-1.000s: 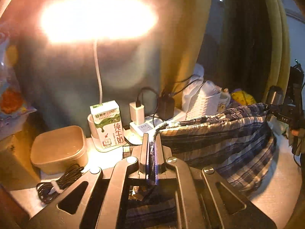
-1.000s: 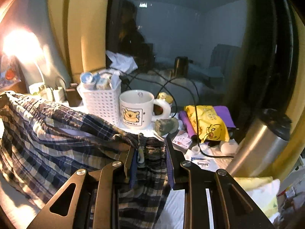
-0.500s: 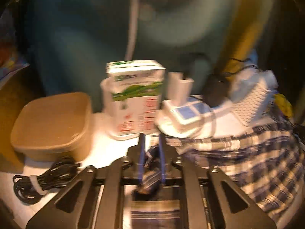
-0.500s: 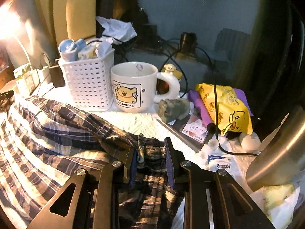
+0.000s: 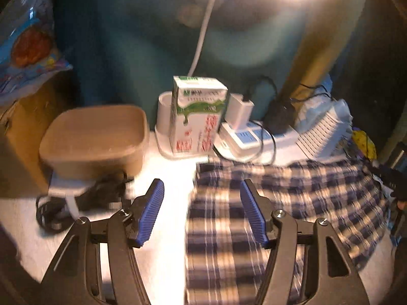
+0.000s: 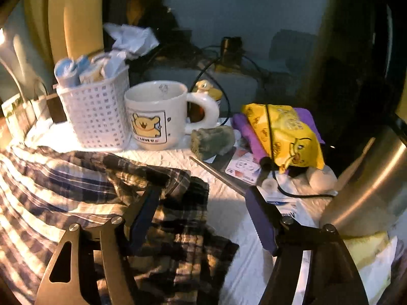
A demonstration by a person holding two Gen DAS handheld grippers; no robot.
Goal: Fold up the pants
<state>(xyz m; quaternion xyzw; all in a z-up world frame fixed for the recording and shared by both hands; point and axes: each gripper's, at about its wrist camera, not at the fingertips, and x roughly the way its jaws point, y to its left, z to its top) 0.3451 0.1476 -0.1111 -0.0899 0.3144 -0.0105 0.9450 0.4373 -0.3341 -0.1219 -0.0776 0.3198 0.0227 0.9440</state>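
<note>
Pants [image 5: 254,203] (blurred, cut off below) lie beneath both spread tools.

We read "I LOVE U" under the yellow bear printed on the white mug [image 6: 155,117], standing at about 11 o'clock from the middle of the right wrist view. At 3 o'clock from the mug, the small card [image 6: 243,169] lying on the table shows what looks like "50" at its near corner, though we cannot be sure of it. On the milk carton [image 5: 197,117] at 12 o'clock in the left wrist view we see green and red Chinese print, too blurred to read, and the lettering on the yellow snack bag [image 6: 287,137] is also illegible.
</note>
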